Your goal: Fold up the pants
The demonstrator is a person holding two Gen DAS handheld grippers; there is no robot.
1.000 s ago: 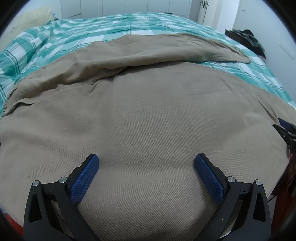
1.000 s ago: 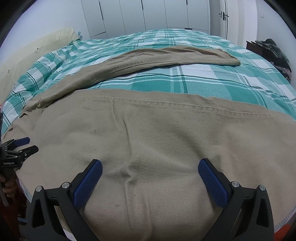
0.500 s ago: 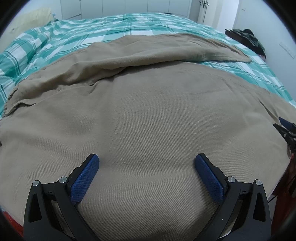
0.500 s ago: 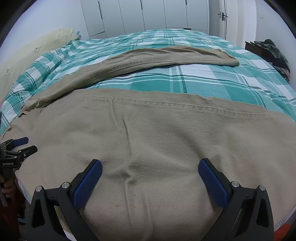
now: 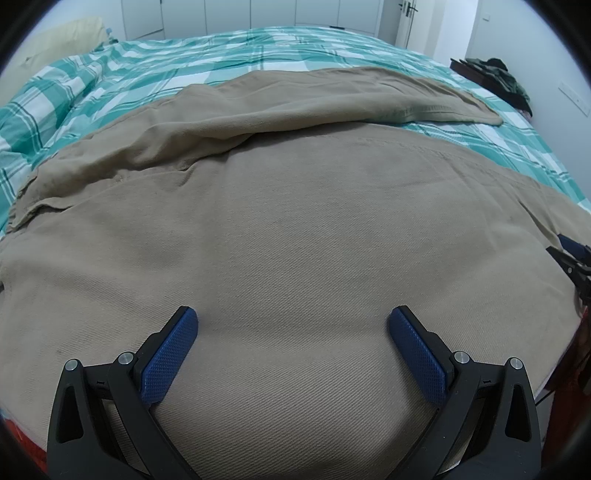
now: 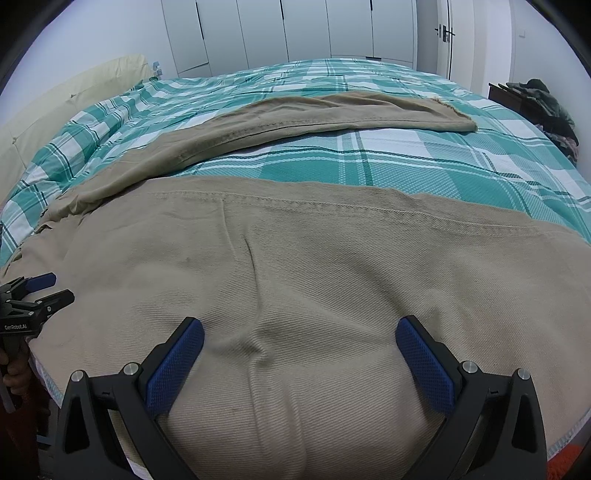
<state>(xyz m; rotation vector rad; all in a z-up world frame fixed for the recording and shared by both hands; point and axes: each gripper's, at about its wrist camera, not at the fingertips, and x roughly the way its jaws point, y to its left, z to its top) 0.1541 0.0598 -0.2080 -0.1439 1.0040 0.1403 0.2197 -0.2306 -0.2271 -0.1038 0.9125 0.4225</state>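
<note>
From the left wrist, the left gripper [image 5: 291, 321], jaws wide and empty, hovers low over tan pants [image 5: 295, 240] spread on the plaid bed [image 5: 258, 48], near hem cut off; from the right wrist, the right gripper [image 6: 299, 332] likewise gapes empty over them, wardrobes [image 6: 295, 29] beyond the bed.

You can read one marking only: small white lettering, "GenRobot.AI", printed on the black body of the left gripper [image 6: 40, 290], which shows at the left edge of your right wrist view (the letters are tiny, so the reading is a little uncertain). Nothing on the pants [image 5: 295, 240] or the bed cover [image 6: 424, 162] carries any text you can make out.
</note>
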